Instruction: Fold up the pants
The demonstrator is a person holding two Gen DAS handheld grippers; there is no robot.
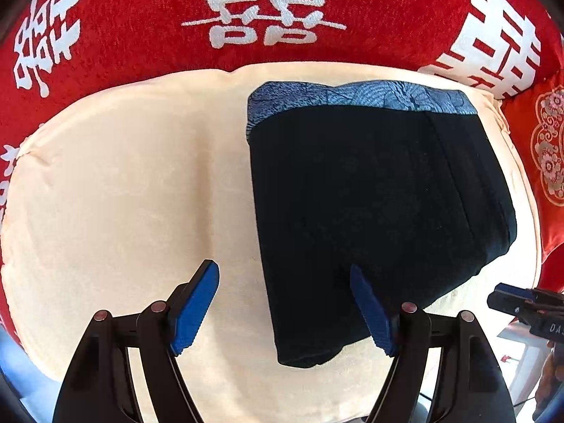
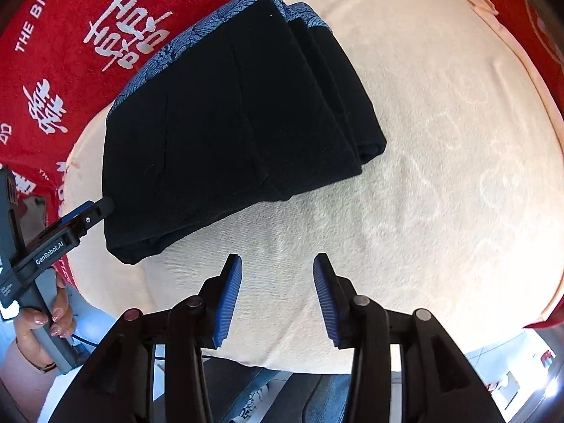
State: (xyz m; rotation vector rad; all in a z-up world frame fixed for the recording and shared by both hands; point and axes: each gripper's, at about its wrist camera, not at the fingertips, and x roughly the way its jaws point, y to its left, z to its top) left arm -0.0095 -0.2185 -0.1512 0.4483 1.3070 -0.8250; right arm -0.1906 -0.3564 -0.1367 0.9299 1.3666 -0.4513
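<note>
The black pants (image 1: 370, 194) lie folded into a thick bundle on a cream towel (image 1: 123, 176), with the blue patterned waistband at the far end. My left gripper (image 1: 282, 310) is open just above the bundle's near corner: one pad over the black cloth, the other over the towel, neither pressing. In the right wrist view the pants (image 2: 229, 123) lie at upper left. My right gripper (image 2: 278, 299) is open over bare towel (image 2: 440, 141), nothing between its pads. The left gripper (image 2: 100, 209) shows there at the bundle's near-left corner.
A red blanket with white characters (image 1: 141, 17) surrounds the towel on the far side and left (image 2: 70, 70). A hand (image 2: 35, 320) grips the left gripper's handle. The right gripper's tip (image 1: 500, 296) pokes in at the right edge. Floor shows below the towel's near edge.
</note>
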